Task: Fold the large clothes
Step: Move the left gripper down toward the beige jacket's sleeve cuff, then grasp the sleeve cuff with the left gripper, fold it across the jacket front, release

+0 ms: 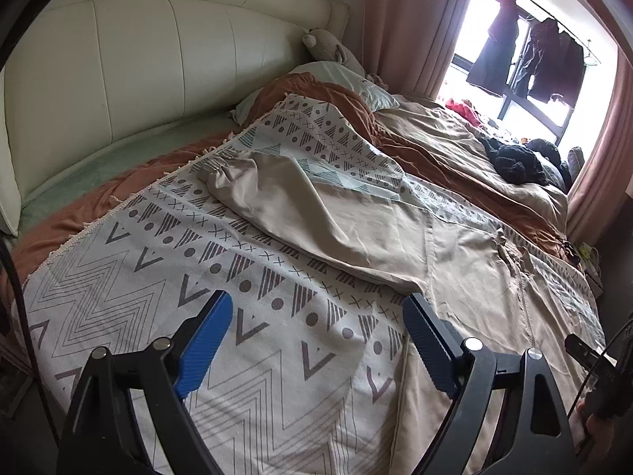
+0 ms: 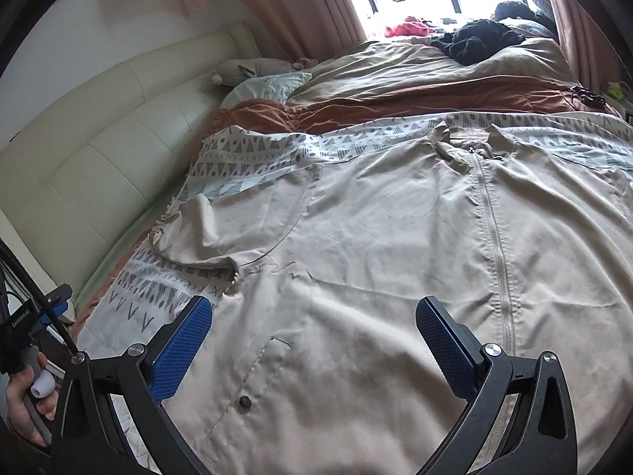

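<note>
Across the bed, over a patterned throw, a large beige jacket is lying flat, front up and zipped, spreading over most of the right wrist view. It is looking thin, soft and light, with fine creases all over, so I judge it will be draping and sagging as soon as it is lifted, and sliding easily on the throw. One sleeve is stretching out toward the headboard, its gathered cuff bunching at the far end. Taking hold at the hem corners or the shoulder seam and the cuff seems best, where the cloth is doubled and less likely to slip; pinching the single layer may be dragging the throw along too. A pale zip is running down the middle from the collar, with a dark snap by a stitched pocket. The left gripper is hovering released over the throw beside the jacket's edge, empty; the right gripper is also released, hanging above the lower front, gripping nothing.
</note>
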### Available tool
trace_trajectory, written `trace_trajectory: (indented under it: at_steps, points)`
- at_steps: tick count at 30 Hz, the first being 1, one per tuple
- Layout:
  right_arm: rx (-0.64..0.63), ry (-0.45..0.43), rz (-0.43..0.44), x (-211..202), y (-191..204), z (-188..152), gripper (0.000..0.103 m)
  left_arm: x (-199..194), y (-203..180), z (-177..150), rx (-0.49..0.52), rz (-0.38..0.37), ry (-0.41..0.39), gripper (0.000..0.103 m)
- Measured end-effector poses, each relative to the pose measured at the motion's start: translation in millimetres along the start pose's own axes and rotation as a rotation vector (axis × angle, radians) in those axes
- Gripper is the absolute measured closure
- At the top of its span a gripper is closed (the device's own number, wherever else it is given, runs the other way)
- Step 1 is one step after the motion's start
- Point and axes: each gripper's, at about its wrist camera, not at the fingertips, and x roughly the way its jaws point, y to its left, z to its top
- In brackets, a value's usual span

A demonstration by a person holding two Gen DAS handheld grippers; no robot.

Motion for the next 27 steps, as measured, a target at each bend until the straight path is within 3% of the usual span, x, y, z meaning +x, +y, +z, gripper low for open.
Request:
trace_trajectory:
  at_steps: [3,5,11,16,20,27]
  points:
    - [-0.006,0.013,-0.026,23.3,2.5,9.2,0.0,28.7,11.3,11.5,-0.03,0.01,0.016,0.021]
    - [-0.002,0.031,-0.047,38.9,3.6,14.6,0.011,49.6,19.2,18.5,-0.057,0.006,0.035,0.025]
    - [0.003,0.066,-0.057,87.5,4.7,34.4,0.021,110.4,40.0,37.0,-0.125,0.007,0.076,0.026]
    - [0.0,0.088,-0.048,120.3,3.3,46.0,0.028,164.8,54.2,46.4,-0.134,0.026,0.134,0.037]
    - [0.007,0.11,-0.047,147.9,-1.8,53.9,0.045,200.5,61.4,52.2,-0.137,0.032,0.159,0.037]
    - [0.076,0.166,-0.086,193.2,-17.6,56.0,0.05,253.1,83.3,66.1,-0.192,0.07,0.209,0.042]
